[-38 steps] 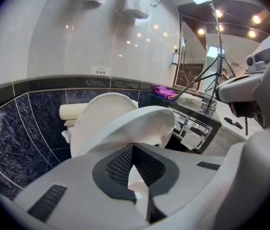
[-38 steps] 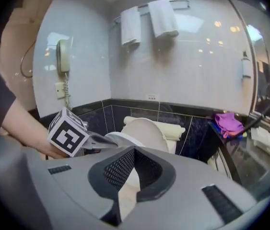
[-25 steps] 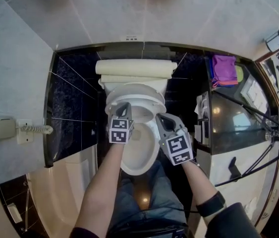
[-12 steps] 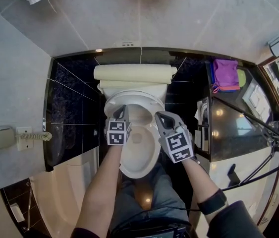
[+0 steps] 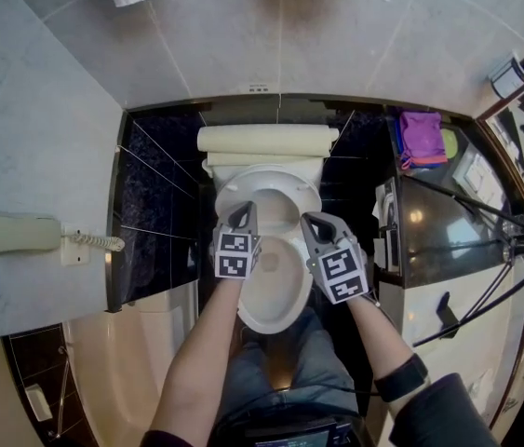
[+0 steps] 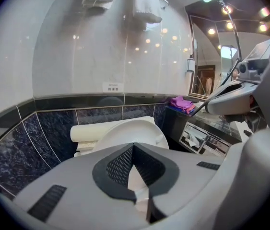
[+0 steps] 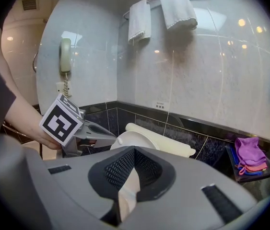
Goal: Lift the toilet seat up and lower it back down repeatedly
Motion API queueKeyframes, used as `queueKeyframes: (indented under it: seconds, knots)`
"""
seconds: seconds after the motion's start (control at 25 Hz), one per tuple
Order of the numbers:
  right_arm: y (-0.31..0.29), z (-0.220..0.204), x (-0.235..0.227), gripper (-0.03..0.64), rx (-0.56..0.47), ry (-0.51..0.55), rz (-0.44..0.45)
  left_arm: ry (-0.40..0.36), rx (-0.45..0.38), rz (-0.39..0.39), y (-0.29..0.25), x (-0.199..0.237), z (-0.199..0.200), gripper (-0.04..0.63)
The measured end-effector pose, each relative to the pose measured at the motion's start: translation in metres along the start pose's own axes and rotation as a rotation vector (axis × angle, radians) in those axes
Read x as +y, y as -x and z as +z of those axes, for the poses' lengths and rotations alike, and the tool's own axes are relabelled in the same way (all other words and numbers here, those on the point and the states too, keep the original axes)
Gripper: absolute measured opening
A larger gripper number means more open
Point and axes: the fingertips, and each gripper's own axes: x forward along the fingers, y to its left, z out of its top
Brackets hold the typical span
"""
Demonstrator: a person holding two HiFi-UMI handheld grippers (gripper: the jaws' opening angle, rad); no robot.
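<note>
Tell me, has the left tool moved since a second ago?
Yes, probably slightly upward: the toilet tank looks smaller now, while the left tool keeps its size.

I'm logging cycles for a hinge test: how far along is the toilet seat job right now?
Done: the toilet seat is off the bowl, tilted partway up. In hand: the left tool and right tool are each shut on its rim. Left: probably finishing the lift, then lowering it. Completed cycles cannot be told.

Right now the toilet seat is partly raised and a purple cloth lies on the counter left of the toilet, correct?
No. The purple cloth lies on the counter right of the toilet, as the head view shows; the toilet seat is partly raised.
</note>
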Motion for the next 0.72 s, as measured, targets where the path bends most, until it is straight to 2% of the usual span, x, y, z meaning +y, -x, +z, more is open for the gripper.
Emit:
queueKeyframes:
  seconds: [0.48,0.72]
  knots:
    - [0.111,0.046,0.098,0.017,-0.055,-0.032,-0.141,-0.088,-0.086,-0.081,0.200,-0.033,0.011,-0.011]
    - [0.164,0.038,0.130,0.017,-0.064,-0.046,-0.177,-0.104,-0.120,-0.096,0.276,-0.059,0.004,-0.011]
